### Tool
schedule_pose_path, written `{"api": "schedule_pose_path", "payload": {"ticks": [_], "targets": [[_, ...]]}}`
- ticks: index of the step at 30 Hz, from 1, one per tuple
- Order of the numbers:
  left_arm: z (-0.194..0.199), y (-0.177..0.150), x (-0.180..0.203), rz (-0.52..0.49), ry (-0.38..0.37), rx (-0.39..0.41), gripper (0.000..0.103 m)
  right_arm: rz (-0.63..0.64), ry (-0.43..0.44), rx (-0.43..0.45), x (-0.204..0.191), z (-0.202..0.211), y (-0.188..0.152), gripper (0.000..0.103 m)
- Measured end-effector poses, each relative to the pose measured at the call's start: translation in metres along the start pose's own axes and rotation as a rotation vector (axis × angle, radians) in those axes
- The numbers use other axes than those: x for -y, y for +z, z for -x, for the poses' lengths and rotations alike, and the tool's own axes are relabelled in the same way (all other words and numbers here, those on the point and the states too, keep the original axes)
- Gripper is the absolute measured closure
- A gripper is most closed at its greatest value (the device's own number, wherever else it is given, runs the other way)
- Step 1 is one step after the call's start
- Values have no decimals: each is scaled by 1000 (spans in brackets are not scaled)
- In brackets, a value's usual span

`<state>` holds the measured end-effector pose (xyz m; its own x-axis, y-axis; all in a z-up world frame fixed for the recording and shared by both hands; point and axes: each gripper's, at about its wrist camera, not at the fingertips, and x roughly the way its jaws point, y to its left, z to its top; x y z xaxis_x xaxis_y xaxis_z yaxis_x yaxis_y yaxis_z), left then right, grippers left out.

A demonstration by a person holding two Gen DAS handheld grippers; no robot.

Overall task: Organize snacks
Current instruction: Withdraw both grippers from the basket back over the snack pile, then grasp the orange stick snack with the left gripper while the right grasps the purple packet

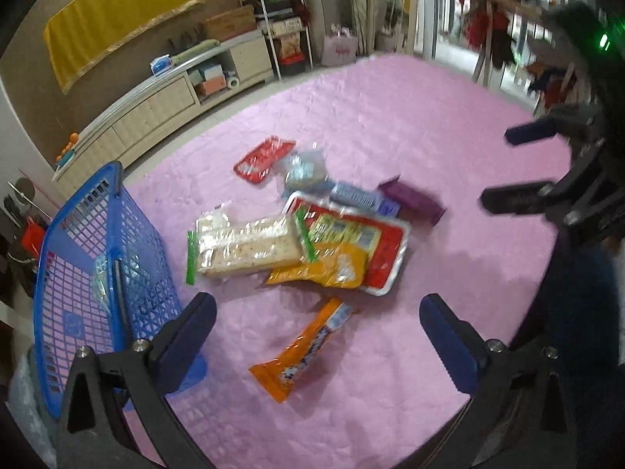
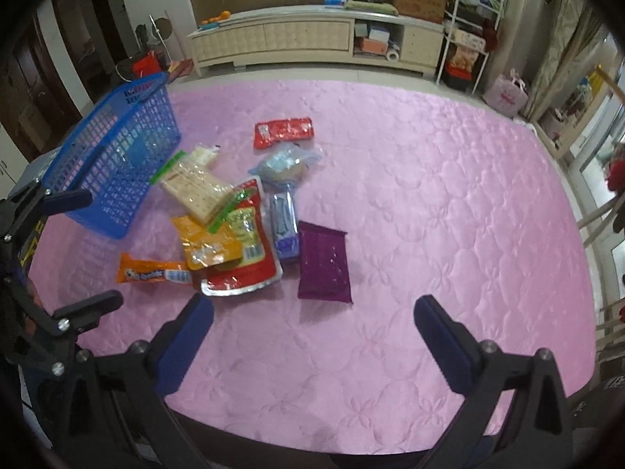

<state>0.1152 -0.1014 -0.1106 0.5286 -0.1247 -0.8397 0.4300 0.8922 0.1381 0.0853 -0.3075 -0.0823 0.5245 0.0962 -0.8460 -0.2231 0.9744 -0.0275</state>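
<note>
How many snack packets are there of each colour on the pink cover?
Red: 2, the small packet and the big pouch
Orange or yellow: 2, the long bar and the yellow pouch
Purple: 1
Blue or lilac: 2
Clear cracker bag: 1
Total: 8

Soft, even indoor light fills the room, with brighter daylight at the glass doors on the right. The pink quilt has a gentle sheen, and the snack wrappers glint. The left view is smeared by motion; both bend hard toward dark, rounded corners.
</note>
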Motion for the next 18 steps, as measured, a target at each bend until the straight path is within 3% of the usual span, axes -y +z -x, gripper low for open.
{"api": "schedule_pose_path", "payload": {"ticks": [15, 18], "targets": [[-81, -11, -5, -75, -91, -231, 1, -67, 18, -116, 22, -62, -16, 0], [-89, -18, -3, -85, -107, -266, 28, -74, 17, -119, 25, -65, -16, 0]]}}
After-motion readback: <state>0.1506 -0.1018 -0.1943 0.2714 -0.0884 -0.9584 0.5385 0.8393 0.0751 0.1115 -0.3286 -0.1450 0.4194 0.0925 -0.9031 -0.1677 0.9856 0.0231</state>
